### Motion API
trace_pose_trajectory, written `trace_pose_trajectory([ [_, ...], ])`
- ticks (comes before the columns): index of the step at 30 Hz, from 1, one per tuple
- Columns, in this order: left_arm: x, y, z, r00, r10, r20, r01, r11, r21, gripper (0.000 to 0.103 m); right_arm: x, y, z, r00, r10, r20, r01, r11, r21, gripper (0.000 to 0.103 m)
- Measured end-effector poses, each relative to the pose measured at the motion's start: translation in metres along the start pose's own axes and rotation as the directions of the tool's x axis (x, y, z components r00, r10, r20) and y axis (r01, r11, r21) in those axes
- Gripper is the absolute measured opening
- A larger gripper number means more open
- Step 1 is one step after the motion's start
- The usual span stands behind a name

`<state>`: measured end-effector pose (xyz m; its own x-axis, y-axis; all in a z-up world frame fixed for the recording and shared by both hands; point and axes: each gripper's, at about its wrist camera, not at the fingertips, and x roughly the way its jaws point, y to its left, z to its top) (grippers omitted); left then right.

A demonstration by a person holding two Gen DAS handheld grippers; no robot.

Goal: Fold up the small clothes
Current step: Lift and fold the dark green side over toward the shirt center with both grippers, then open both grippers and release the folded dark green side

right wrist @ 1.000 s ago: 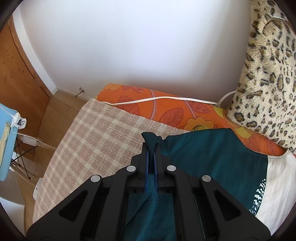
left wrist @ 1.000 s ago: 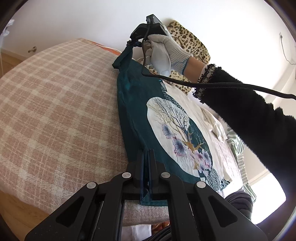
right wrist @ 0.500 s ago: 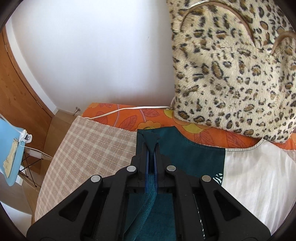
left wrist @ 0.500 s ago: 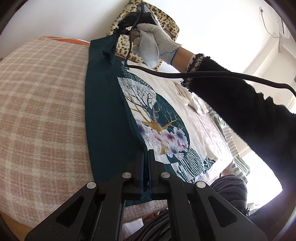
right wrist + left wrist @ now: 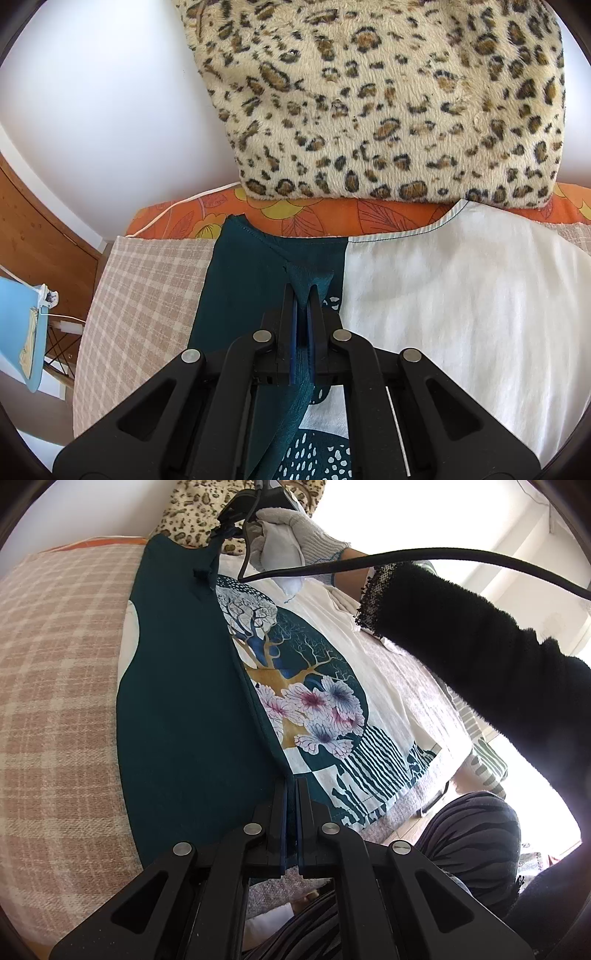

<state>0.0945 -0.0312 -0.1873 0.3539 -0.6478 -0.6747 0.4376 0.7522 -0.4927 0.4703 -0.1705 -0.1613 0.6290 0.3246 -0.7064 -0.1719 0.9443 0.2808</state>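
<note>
Folded over since before, the teal shirt (image 5: 184,701) edge now covers part of its print.
Left claw (image 5: 291,786) and right claw (image 5: 303,295) each clamp teal fabric; the pinched hem is hidden between the jaws.

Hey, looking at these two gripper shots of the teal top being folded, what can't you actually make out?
- Left wrist view: the right gripper is mostly hidden by the gloved hand.
- Left wrist view: the top's near hem is covered by the left gripper.
- Right wrist view: the tree print is cut off by the bottom edge and the right gripper.
</note>
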Motion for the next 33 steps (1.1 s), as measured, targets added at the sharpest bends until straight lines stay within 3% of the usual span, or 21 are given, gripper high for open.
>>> trace_pose_trajectory([
  [3,0.003,-0.003,0.002,1.0,-0.006,-0.019,0.006,1.0,-0.01,0.016,0.003,-0.005,0.001,0.994,-0.112,-0.019,0.111,0.993,-0.031,0.009],
  [4,0.002,-0.003,0.002,1.0,-0.008,-0.017,0.008,1.0,-0.014,0.022,0.001,-0.009,0.002,0.989,-0.15,-0.017,0.149,0.989,-0.022,0.015],
  [6,-0.004,-0.004,0.002,0.999,-0.034,-0.005,0.034,0.999,-0.021,0.025,-0.007,-0.015,0.001,0.976,-0.217,-0.003,0.217,0.976,-0.016,0.026],
  [8,-0.012,-0.006,0.001,0.999,-0.034,0.011,0.034,0.999,-0.023,0.031,-0.019,-0.014,-0.003,0.971,-0.237,0.023,0.238,0.97,-0.052,0.033],
  [10,-0.023,-0.005,-0.002,0.999,-0.025,0.034,0.026,0.999,-0.024,0.034,-0.03,-0.009,-0.01,0.966,-0.254,0.046,0.258,0.961,-0.097,0.055],
  [14,-0.044,0.004,-0.011,0.995,0.067,0.08,-0.064,0.997,-0.038,0.034,-0.044,0.007,-0.03,0.984,-0.179,-0.02,0.174,0.972,-0.156,0.058],
  [17,-0.056,0.018,-0.018,0.988,0.12,0.095,-0.113,0.99,-0.083,0.034,-0.043,0.027,-0.052,0.978,-0.205,-0.041,0.186,0.943,-0.277,0.058],
  [20,-0.065,0.028,-0.024,0.982,0.159,0.104,-0.145,0.981,-0.126,0.034,-0.033,0.041,-0.078,0.942,-0.336,-0.019,0.295,0.851,-0.433,0.058],
  [23,-0.075,0.034,-0.028,0.976,0.179,0.124,-0.159,0.975,-0.157,0.034,-0.034,0.029,-0.089,0.891,-0.454,-0.021,0.392,0.791,-0.47,0.058],
  [26,-0.085,0.033,-0.028,0.97,0.194,0.148,-0.17,0.973,-0.159,0.034,-0.064,0.003,-0.086,0.884,-0.468,-0.019,0.422,0.814,-0.4,0.058],
  [29,-0.091,0.03,-0.026,0.963,0.214,0.161,-0.19,0.97,-0.154,0.034,-0.093,-0.021,-0.081,0.896,-0.442,-0.038,0.411,0.859,-0.305,0.058],
  [33,-0.1,0.025,-0.024,0.955,0.237,0.179,-0.212,0.966,-0.148,0.034,-0.129,-0.037,-0.087,0.932,-0.358,-0.057,0.34,0.918,-0.203,0.058],
])
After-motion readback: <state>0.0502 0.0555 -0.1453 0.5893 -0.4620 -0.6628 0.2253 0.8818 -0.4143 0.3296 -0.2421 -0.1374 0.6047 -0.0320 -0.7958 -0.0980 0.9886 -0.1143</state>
